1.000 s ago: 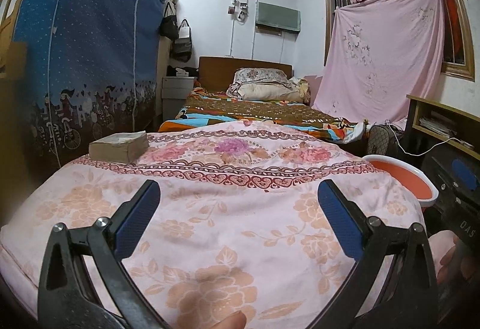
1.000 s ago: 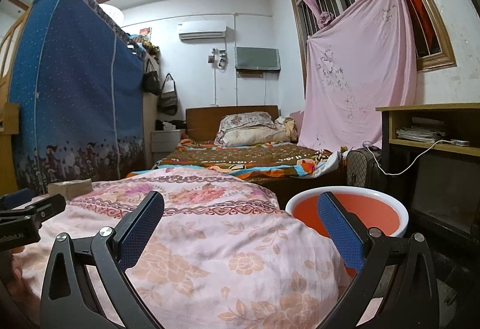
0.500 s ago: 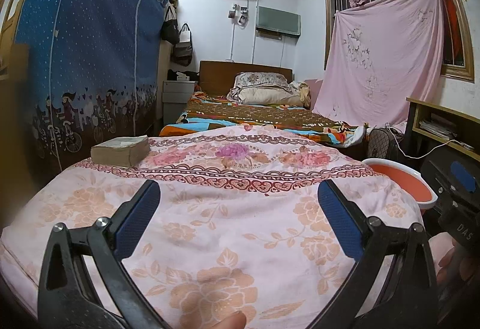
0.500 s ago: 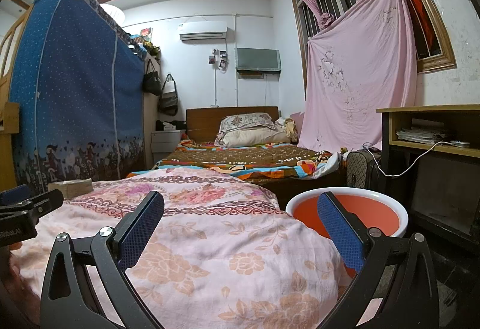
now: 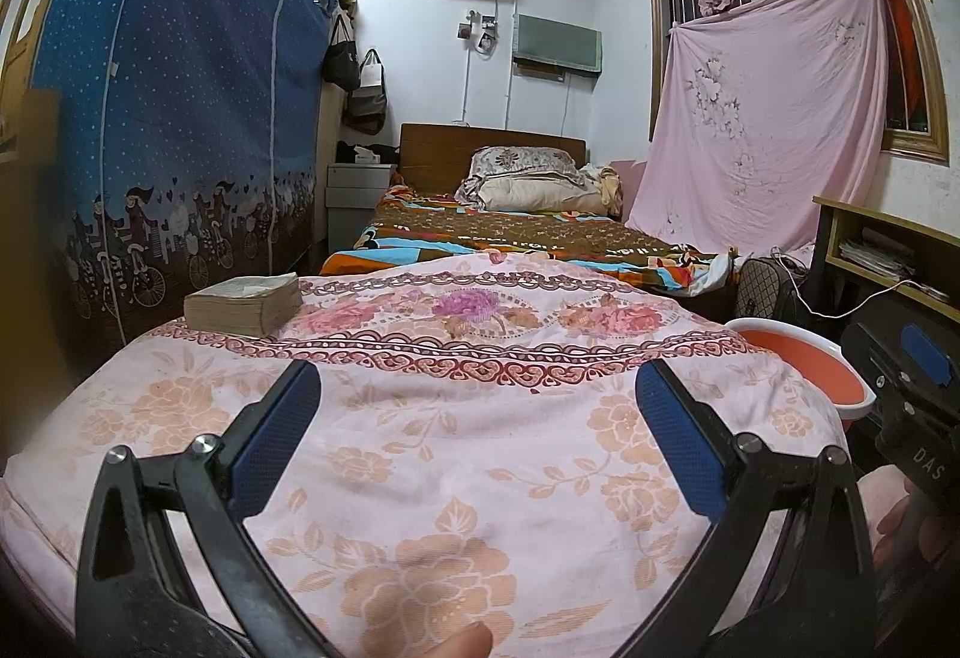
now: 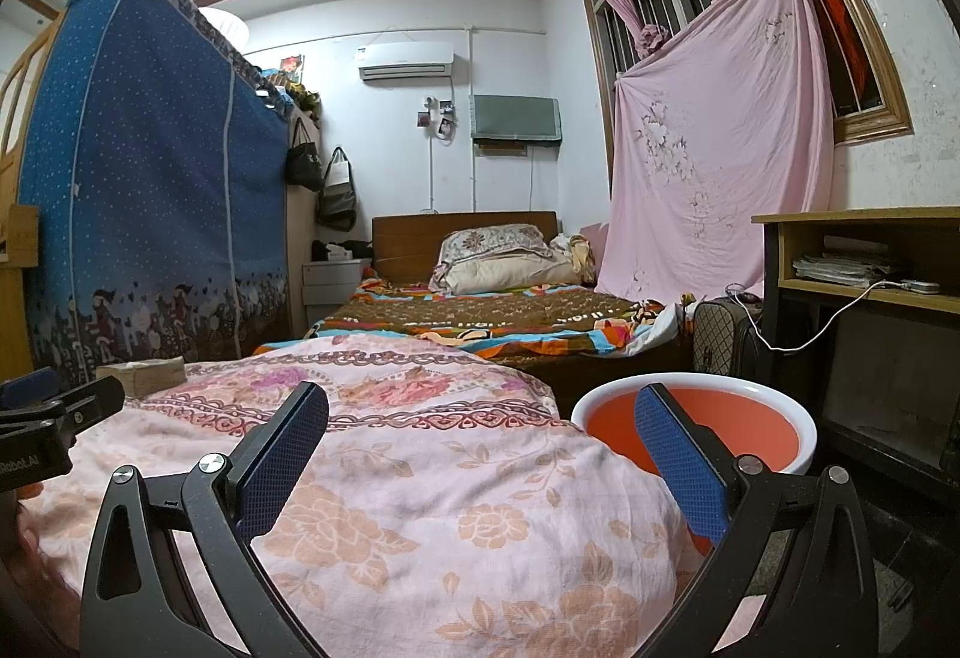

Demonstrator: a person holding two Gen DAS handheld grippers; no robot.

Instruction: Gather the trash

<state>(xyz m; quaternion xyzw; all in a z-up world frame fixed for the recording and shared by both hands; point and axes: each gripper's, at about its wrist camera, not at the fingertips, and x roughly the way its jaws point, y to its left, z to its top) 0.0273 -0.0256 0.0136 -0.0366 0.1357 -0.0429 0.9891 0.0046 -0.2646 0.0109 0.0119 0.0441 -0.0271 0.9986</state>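
Note:
My left gripper [image 5: 477, 406] is open and empty above a pink floral cloth [image 5: 456, 418] over a low surface. My right gripper [image 6: 480, 424] is open and empty over the same cloth's [image 6: 420, 478] right part. An orange basin with a white rim [image 6: 696, 418] stands on the floor right of the cloth; it also shows in the left wrist view [image 5: 798, 364]. A thick worn book [image 5: 243, 302] lies on the cloth's far left; it shows small in the right wrist view [image 6: 141, 373]. No loose trash is visible.
A bed with a brown patterned cover [image 5: 516, 232] lies behind the cloth. A blue fabric wardrobe [image 5: 162, 117] stands on the left. A wooden desk [image 6: 870, 268] and a checked bag [image 6: 723, 337] are on the right. A pink sheet [image 6: 714, 166] hangs over the window.
Both grippers have drifted slightly; the left view has tilted up a little. Both stay open and empty.

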